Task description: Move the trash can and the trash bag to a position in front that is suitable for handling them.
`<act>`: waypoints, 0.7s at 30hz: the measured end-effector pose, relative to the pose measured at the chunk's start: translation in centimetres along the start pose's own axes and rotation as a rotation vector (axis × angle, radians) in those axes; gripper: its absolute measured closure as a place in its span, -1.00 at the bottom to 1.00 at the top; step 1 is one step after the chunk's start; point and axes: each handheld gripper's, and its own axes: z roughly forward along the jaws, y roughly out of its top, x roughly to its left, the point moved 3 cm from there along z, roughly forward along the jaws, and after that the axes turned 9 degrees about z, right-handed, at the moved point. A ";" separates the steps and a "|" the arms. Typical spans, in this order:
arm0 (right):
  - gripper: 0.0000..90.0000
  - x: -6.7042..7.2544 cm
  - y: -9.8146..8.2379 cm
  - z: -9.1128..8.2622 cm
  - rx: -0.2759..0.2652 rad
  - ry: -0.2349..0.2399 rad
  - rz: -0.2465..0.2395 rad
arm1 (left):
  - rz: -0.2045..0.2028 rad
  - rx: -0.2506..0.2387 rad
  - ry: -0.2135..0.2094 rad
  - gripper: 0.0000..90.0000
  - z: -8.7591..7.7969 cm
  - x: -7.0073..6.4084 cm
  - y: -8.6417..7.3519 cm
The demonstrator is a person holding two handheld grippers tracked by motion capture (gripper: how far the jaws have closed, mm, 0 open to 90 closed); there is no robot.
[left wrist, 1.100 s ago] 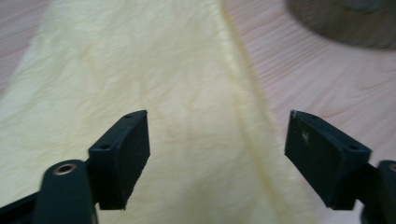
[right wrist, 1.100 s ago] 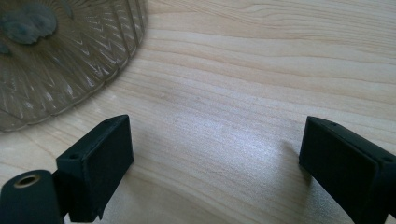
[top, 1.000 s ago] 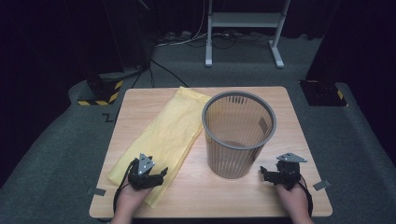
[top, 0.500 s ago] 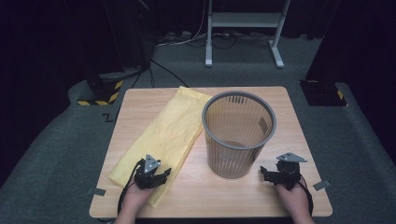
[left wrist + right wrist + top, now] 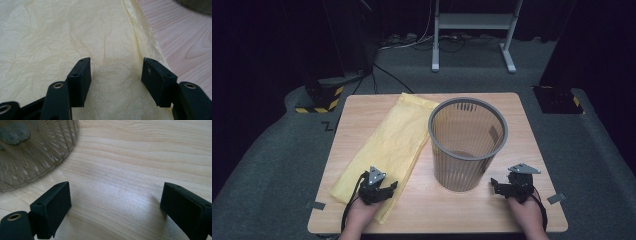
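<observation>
Left hand-held gripper (image 5: pixel 116 82): jaws partly spread after just closing in, poised over the yellow bag (image 5: pixel 62 37); the sheet lies between them, not yet pinched.
Right hand-held gripper (image 5: pixel 116 207): released, jaws wide over bare tabletop (image 5: pixel 140 157), beside the basket (image 5: pixel 468 145).
Yellow bag: flat on the tabletop's left half, left of the basket.
Handling: likely thin, light, limp, crinkly and slippery.
Hold: pinch the near edge or a raised wrinkle.
</observation>
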 end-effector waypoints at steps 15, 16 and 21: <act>-0.79 0.0 0.0 0.0 0.002 0.001 -0.004 | -0.175 0.033 0.194 -0.14 -1.0 2.3 -1.4; -0.79 0.0 0.1 0.1 0.000 0.001 -0.006 | -0.181 0.036 0.204 -0.16 -1.1 2.3 -1.4; -0.79 0.0 0.1 0.1 -0.001 0.003 -0.008 | -0.190 0.050 0.195 -0.22 -1.1 1.4 -1.2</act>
